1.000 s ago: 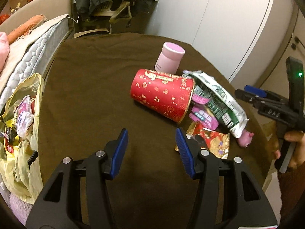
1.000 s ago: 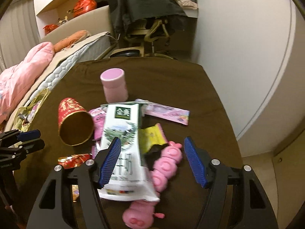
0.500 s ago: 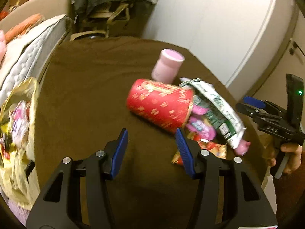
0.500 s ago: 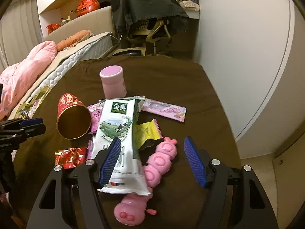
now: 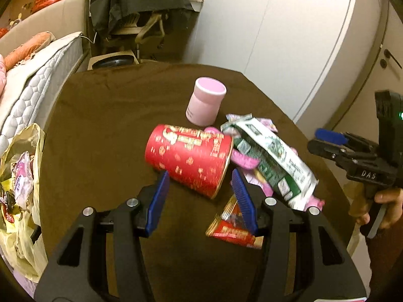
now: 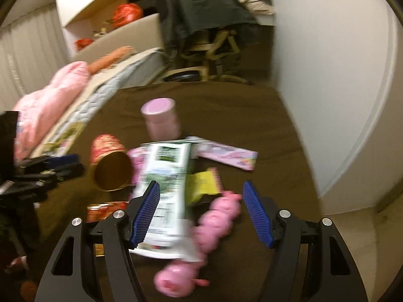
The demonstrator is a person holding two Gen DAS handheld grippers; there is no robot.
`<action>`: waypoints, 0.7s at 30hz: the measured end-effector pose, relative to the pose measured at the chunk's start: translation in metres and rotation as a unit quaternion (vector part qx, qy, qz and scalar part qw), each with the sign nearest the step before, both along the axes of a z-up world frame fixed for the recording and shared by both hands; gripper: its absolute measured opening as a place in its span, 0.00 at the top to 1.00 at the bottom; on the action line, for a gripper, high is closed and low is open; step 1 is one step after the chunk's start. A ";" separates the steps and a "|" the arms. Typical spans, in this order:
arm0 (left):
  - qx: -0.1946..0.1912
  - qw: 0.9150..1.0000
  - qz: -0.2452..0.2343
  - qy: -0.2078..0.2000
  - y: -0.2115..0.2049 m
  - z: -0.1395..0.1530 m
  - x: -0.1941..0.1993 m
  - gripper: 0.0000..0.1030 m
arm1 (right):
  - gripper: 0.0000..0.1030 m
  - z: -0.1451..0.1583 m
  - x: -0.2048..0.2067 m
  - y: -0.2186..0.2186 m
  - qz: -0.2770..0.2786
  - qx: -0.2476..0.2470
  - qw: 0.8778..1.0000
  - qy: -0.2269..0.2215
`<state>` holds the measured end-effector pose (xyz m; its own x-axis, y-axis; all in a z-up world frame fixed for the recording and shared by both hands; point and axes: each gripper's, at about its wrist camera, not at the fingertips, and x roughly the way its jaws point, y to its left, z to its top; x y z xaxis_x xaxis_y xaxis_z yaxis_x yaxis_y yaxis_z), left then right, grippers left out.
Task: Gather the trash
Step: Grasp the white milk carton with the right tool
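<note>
A red paper cup [image 5: 191,158] [image 6: 110,161] lies on its side on the brown table [image 5: 100,130]. My left gripper [image 5: 199,178] stands open just in front of it, with the cup's near edge between the blue fingertips and untouched. A green-and-white wrapper [image 5: 272,161] [image 6: 166,191], a pink caterpillar toy [image 6: 214,221], a yellow wrapper [image 6: 204,183] and a red wrapper [image 5: 231,226] lie beside the cup. My right gripper [image 6: 201,188] [image 5: 327,138] is open above the green-and-white wrapper and the pink toy, holding nothing.
A pink jar [image 5: 205,103] [image 6: 161,118] stands upright behind the pile. A long pink wrapper [image 6: 226,154] lies to its right. A yellow plastic bag [image 5: 20,188] with wrappers hangs at the table's left edge. A mattress [image 5: 30,95] and a chair [image 5: 136,30] lie beyond.
My left gripper has moved forward to the red cup, whose near edge now sits between its fingertips. The right wrist view has tipped slightly and blurred; its jaws stay as wide.
</note>
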<state>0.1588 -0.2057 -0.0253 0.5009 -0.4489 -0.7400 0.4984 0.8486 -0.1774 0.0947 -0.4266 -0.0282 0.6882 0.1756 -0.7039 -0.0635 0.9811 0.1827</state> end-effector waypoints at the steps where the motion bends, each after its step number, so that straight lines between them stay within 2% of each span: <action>1: 0.005 1.000 -0.002 0.001 0.002 -0.002 -0.001 0.52 | 0.37 -0.002 0.004 0.009 0.009 -0.001 1.000 0.004; 5: 0.014 1.000 -0.004 0.011 0.011 -0.011 -0.004 0.52 | 0.37 -0.013 0.025 0.032 0.013 -0.003 1.000 0.027; 8: 0.006 1.000 0.003 0.025 0.020 -0.015 -0.006 0.52 | 0.38 -0.020 0.042 0.041 0.014 -0.018 0.999 0.045; 9: 0.005 1.000 0.003 0.029 0.022 -0.017 -0.007 0.52 | 0.40 -0.022 0.046 0.043 0.018 -0.021 0.998 0.052; 11: 0.006 0.999 0.001 0.035 0.022 -0.019 -0.010 0.52 | 0.52 -0.025 0.050 0.047 0.026 -0.023 0.997 0.067; 15: 0.006 0.999 -0.018 0.041 0.015 -0.021 -0.017 0.52 | 0.53 -0.022 0.043 0.044 0.022 -0.024 0.997 0.065; 21: 0.013 0.998 -0.048 0.040 -0.008 -0.025 -0.031 0.52 | 0.53 -0.011 0.022 0.022 -0.029 -0.030 0.998 0.053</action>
